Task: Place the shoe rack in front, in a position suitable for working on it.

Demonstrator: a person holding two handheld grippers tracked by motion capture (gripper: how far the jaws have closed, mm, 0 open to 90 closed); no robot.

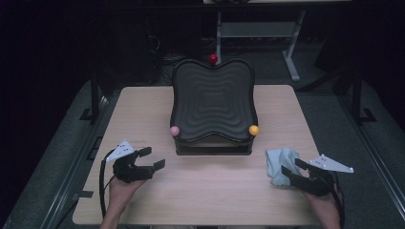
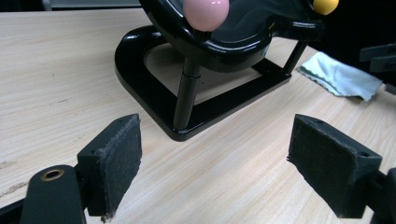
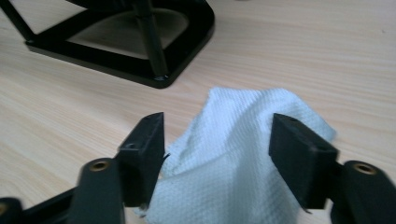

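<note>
Dark surroundings frame a pale wooden table (image 1: pixel 200 191) in the high view, where we see a black ridged tray (image 1: pixel 212 100) tilted on its black stand, with a red ball (image 1: pixel 213 58) at its far edge, a pink ball (image 1: pixel 175 130) at its near left corner and a yellow ball (image 1: pixel 253 130) at its near right. Our left gripper (image 1: pixel 154 158) hovers near the left of the stand, jaws apart and empty; our right gripper (image 1: pixel 292 169) reaches into a light blue cloth (image 1: pixel 279 162) lying right of the stand.

Left gripper view — we see both pads spread wide over bare wood, holding nothing, with the stand's base (image 2: pixel 154 100) just ahead.

Right gripper view — the cloth (image 3: pixel 233 154) lies bunched on the table between the open jaws; the left pad touches its edge, though whether the right pad does we cannot tell.
</note>
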